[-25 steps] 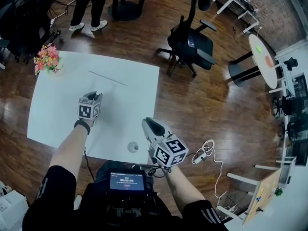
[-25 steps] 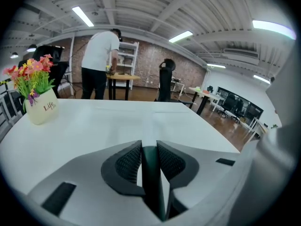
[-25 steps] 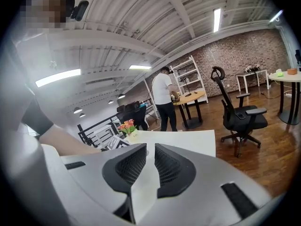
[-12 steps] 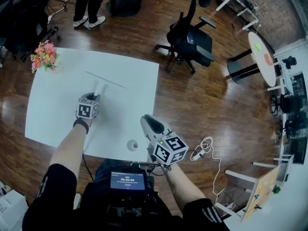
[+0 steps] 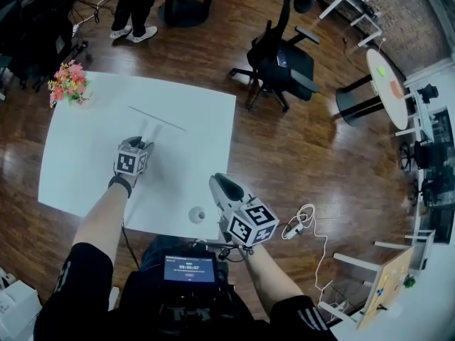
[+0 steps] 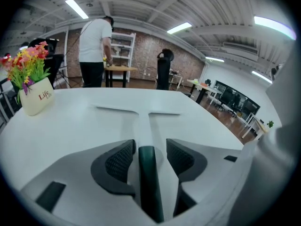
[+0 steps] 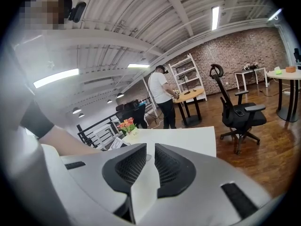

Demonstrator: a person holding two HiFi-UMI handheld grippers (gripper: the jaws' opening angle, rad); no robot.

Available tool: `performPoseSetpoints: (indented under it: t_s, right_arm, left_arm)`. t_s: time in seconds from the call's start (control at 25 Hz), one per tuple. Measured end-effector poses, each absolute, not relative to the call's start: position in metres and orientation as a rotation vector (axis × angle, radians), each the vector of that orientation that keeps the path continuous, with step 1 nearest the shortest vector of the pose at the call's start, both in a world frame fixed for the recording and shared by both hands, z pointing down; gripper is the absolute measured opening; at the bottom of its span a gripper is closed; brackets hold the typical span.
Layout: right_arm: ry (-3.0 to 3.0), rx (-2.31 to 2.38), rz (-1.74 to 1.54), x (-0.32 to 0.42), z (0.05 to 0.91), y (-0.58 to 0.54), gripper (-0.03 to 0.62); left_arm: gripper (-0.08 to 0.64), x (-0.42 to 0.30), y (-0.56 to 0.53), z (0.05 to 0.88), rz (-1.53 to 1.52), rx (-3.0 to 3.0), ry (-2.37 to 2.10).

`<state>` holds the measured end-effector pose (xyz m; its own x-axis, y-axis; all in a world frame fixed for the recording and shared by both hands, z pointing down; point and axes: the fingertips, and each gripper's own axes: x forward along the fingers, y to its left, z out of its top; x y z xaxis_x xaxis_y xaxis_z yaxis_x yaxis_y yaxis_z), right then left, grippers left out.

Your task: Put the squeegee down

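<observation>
Nearby, flower pot (image 5: 69, 85) sits well apart from squeegee (image 6: 143, 121) on table (image 5: 202, 123).

Looking steeply down on the square white table (image 5: 75, 180): the long thin-bladed squeegee with its pale handle (image 5: 151, 128) lies flat near the far edge. The left gripper (image 5: 145, 143) sits right at the handle's near end, jaws opening with the handle running in between them. The right gripper (image 5: 219, 183) hovers off the table's near corner, beside a small round white object (image 5: 196, 215). A pink-and-red flower bunch (image 5: 69, 84) marks the far left corner, and a black office chair (image 5: 284, 62) stands on the wooden floor beyond.
</observation>
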<state>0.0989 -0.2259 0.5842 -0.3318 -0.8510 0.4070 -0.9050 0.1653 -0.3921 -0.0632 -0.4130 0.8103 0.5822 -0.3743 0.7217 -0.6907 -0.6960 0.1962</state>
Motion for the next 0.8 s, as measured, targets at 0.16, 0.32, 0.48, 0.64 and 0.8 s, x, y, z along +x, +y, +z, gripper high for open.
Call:
performPoseSetpoints:
  t_s: [0.16, 0.32, 0.48, 0.64, 0.8]
  right_arm:
    - [-2.347, 1.751, 0.878, 0.098, 0.579, -0.224, 0.075]
    - [-2.367, 1.742, 0.859, 0.1, 0.572, -0.222, 0.075]
    - [-2.412, 1.709, 0.837, 0.098, 0.565, -0.217, 0.075]
    - [-2.466, 1.67, 0.803, 0.099, 0.55, -0.205, 0.075]
    - [-2.522, 1.626, 0.76, 0.104, 0.536, -0.184, 0.075]
  left_arm:
    - [0.258, -0.064, -0.418, 0.796, 0.881, 2.378, -0.88]
    - [0.259, -0.065, -0.421, 0.769, 0.807, 2.411, -0.903]
    - [0.258, -0.065, -0.41, 0.738, 0.734, 2.437, -0.921]
    - [0.258, -0.062, -0.381, 0.709, 0.692, 2.469, -0.92]
    - [0.256, -0.063, -0.341, 0.678, 0.65, 2.507, -0.93]
